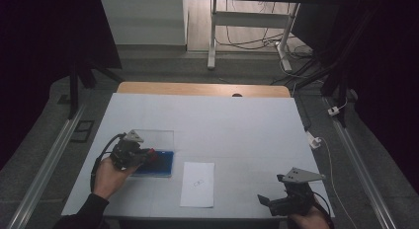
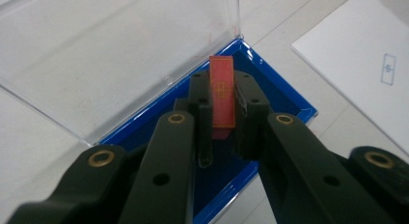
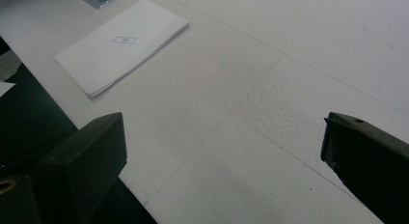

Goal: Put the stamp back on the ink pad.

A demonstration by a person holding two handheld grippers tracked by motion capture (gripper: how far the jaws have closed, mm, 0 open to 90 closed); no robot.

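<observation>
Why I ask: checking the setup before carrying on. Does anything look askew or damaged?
Nothing stands out. The left gripper holds a small red card upright over the open blue plastic case; the folded white paper lies flat.

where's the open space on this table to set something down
Free: the far half of the table beyond the blue case, and the stretch between the paper sheet and the right gripper. Crowded: near left, where the left gripper holds a red card over the case.
</observation>
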